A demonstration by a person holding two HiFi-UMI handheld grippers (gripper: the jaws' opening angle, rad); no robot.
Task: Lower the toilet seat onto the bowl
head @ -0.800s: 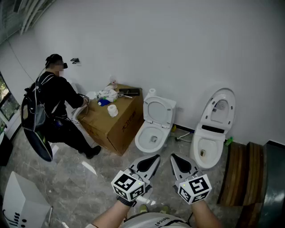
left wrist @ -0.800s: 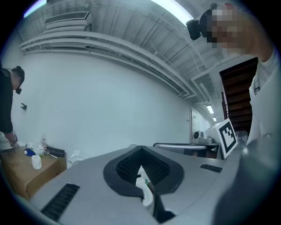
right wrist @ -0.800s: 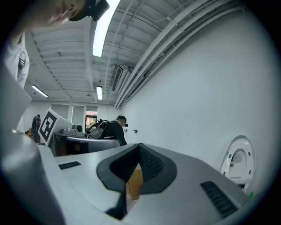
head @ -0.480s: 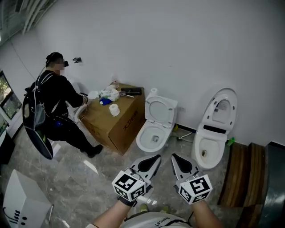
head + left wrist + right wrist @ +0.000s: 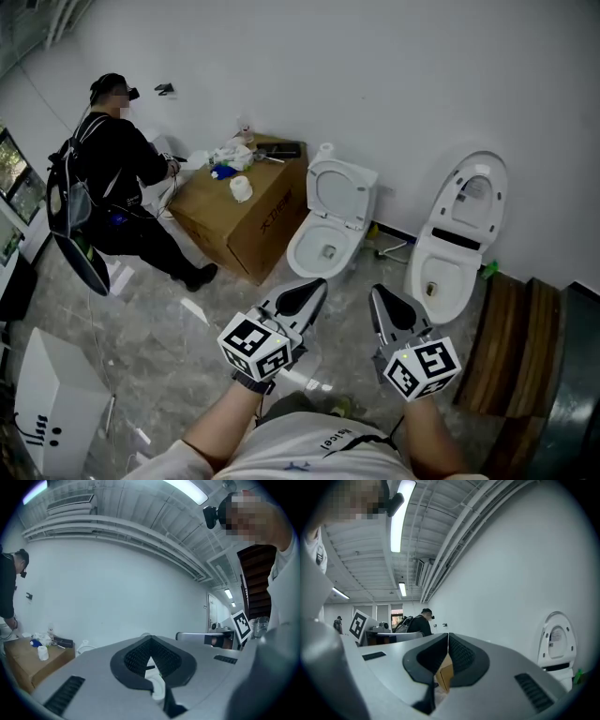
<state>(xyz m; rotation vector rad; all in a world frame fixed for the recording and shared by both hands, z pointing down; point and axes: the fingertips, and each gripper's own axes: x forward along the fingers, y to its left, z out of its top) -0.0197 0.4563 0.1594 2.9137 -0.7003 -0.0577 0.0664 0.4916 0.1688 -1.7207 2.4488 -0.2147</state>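
Head view, nearest first: the left gripper (image 5: 314, 287) and right gripper (image 5: 379, 294) are held side by side low in the picture, above the grey stone floor (image 5: 169, 366), both pointing away toward the wall (image 5: 394, 84). The left gripper view shows its two jaws pressed together at the tips with nothing caught between them; the right gripper view shows the same, tips meeting and nothing pinched. Both are well apart from the toilets.

Beyond the grippers two white toilets stand on the floor against the wall. The left toilet bowl (image 5: 319, 253) lies just ahead of the left gripper, its opening facing up and its long axis running from the wall out toward the grippers. Its toilet seat (image 5: 341, 193) is raised: it stands nearly upright at the back edge of the bowl, leaning back toward the wall, long axis running up from the hinge, the open ring facing the grippers. The right toilet (image 5: 439, 279) stands ahead of the right gripper, its lid (image 5: 473, 199) also up and tilted back to the wall.

Dark wooden boards (image 5: 511, 347) lie by the floor's right edge, just beside the right toilet. Left of the left toilet sits a cardboard box (image 5: 253, 230) with a paper roll (image 5: 241, 188) and other clutter on top. At the box's far left edge a person in black (image 5: 117, 183) bends over it, a backpack on the back
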